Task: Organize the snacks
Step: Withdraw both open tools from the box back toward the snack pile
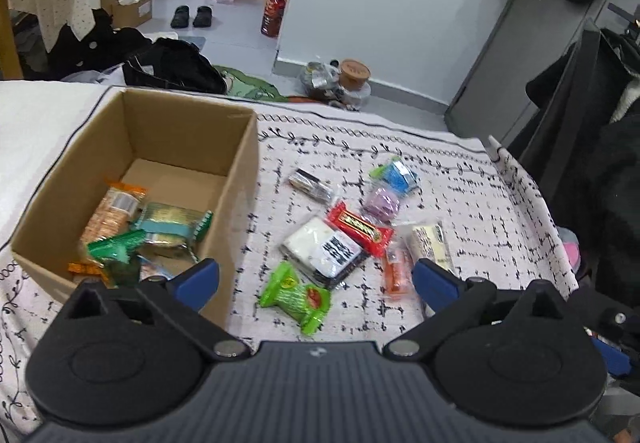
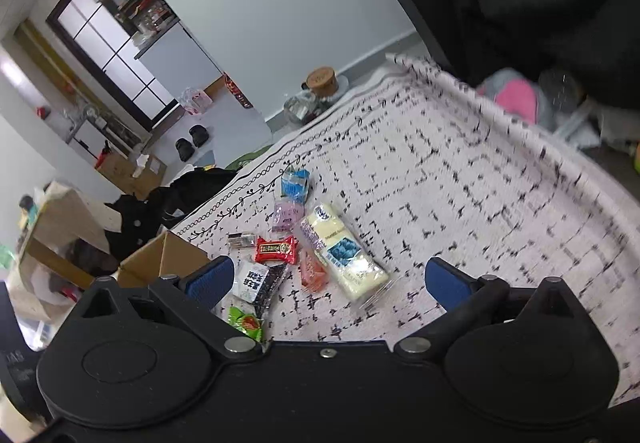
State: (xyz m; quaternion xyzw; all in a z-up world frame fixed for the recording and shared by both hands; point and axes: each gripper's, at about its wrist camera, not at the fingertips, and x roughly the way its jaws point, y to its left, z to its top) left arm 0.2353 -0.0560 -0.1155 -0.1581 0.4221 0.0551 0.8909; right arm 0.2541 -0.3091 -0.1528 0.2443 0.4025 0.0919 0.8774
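An open cardboard box (image 1: 240,171) stands at the left on the patterned cloth and holds several snack packets (image 1: 136,227). To its right loose snacks lie in a cluster: a green packet (image 1: 296,297), a black-and-white packet (image 1: 324,249), a red bar (image 1: 360,229), an orange packet (image 1: 396,273), a pale yellow pack (image 1: 430,243), a purple one (image 1: 382,201) and a blue one (image 1: 396,173). My left gripper (image 1: 316,281) hangs open above the green packet, holding nothing. My right gripper (image 2: 330,281) is open over the orange packet (image 2: 314,273) and yellow pack (image 2: 344,255), empty. The box corner (image 2: 168,255) shows at left.
The patterned cloth (image 1: 460,187) ends at a curved edge on the right, with dark clothing (image 1: 608,203) beyond. A black bag (image 1: 172,63), slippers (image 1: 192,16) and a lidded jar (image 1: 354,71) lie on the floor past the far edge.
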